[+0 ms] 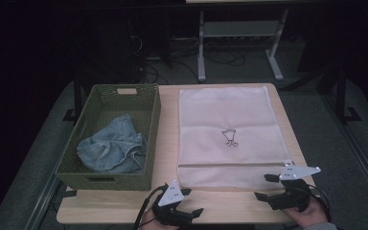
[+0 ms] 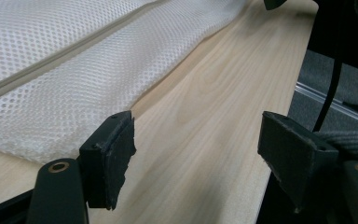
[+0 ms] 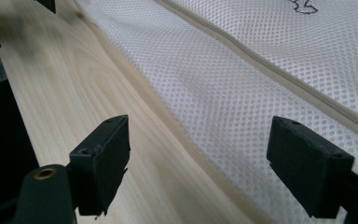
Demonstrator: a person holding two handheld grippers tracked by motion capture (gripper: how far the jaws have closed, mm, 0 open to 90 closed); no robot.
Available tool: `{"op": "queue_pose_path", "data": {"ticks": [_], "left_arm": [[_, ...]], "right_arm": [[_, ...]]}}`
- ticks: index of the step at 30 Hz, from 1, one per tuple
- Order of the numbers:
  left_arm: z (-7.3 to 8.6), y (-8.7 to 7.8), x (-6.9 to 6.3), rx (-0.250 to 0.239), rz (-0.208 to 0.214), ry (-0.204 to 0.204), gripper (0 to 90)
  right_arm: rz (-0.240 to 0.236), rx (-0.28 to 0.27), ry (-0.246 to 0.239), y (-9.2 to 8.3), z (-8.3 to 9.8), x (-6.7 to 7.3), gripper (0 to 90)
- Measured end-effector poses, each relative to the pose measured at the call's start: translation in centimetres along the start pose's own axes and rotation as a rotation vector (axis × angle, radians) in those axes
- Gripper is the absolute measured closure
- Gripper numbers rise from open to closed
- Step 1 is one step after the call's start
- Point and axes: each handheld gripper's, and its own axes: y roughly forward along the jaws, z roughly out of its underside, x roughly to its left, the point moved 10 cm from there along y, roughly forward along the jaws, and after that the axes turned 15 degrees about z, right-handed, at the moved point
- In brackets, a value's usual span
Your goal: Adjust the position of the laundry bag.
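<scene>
Left tongs (image 1: 191, 201) were wide, nothing between the jaws, low over bare worktop (image 1: 220, 206) just off the near left corner of the white mesh laundry bag (image 1: 230, 134). Right tongs (image 1: 267, 187) also wide and empty, at the bag's near right corner, one jaw over the mesh, one over the wood. Bag lay flat on the worktop's right half, zipper (image 3: 279, 60) running along near its front edge, small drawing at centre. Left of it: green woven basket (image 1: 148, 139) with crumpled denim garment (image 1: 112, 146) inside.
</scene>
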Motion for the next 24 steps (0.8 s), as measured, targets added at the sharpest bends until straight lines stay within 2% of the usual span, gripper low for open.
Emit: {"op": "queue_pose_path", "data": {"ticks": [5,10,14,15,18,20,21,22,24], "left_arm": [[0.2,-0.2,0.1,0.000,0.001,-0.011,26.5],[0.4,-0.5,0.2,0.004,-0.015,-0.005,26.5],[0.6,-1.3,0.4,-0.010,-0.041,-0.014,26.5],[0.6,-1.3,0.4,-0.010,-0.041,-0.014,26.5],[0.5,-1.6,0.7,-0.022,-0.053,-0.019,26.5],[0.5,-1.6,0.8,-0.019,-0.051,-0.017,26.5],[0.4,-1.6,0.9,-0.016,-0.053,-0.011,26.5],[0.4,-1.6,0.9,-0.016,-0.053,-0.011,26.5],[0.3,-1.5,0.9,-0.019,-0.050,-0.012,26.5]], "right_arm": [[-0.017,-0.002,0.003,0.4,-0.5,-0.5,20.1],[-0.023,0.012,-0.028,1.0,-1.6,-1.2,20.3],[-0.024,0.004,-0.072,1.7,-3.5,-2.0,21.0],[-0.024,0.004,-0.072,1.7,-3.5,-2.0,21.0],[-0.029,0.025,-0.110,2.8,-5.2,-2.7,21.4],[-0.032,0.027,-0.112,2.9,-5.5,-2.8,21.9],[-0.031,0.033,-0.132,3.4,-6.4,-3.0,22.0],[-0.031,0.033,-0.132,3.4,-6.4,-3.0,22.0],[-0.030,0.053,-0.165,4.2,-7.7,-3.3,22.6]]}}
